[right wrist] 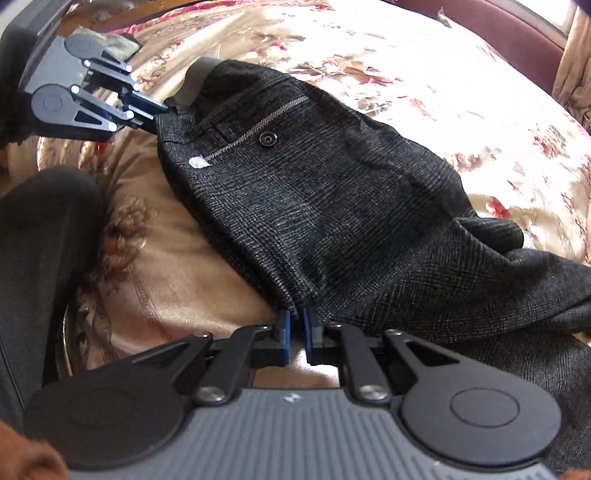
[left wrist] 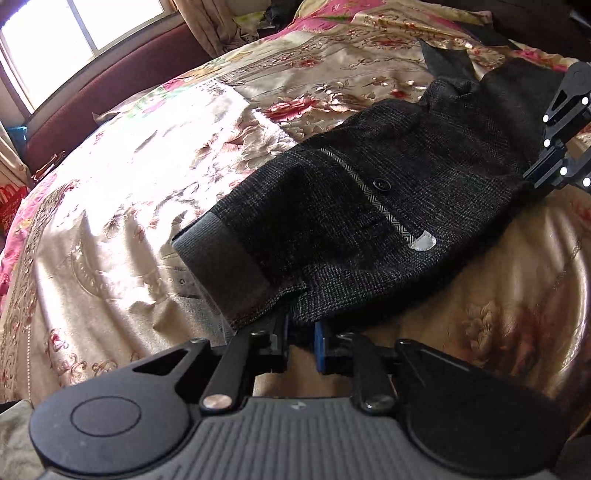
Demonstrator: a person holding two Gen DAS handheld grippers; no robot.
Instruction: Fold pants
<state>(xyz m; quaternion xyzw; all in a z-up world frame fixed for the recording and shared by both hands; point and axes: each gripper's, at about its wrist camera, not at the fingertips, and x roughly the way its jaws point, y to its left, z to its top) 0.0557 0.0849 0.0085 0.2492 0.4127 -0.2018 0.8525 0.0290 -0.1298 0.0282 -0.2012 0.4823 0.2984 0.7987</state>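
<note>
Dark checked pants lie folded on a floral bedspread, back pocket with a button facing up. My left gripper is at the near waistband corner; its pads stand a little apart with the fabric edge draped over the tips. In the right wrist view the pants run from that left gripper down to my right gripper. The right gripper's blue pads show a narrow gap, with a gathered fold of the leg reaching into it. The right gripper also shows at the far end of the pants.
A person's dark-clothed leg is at the bed's near left edge. A maroon padded frame and a bright window lie beyond the bed. A black cloth rests past the pants. Sunlit bedspread stretches far right.
</note>
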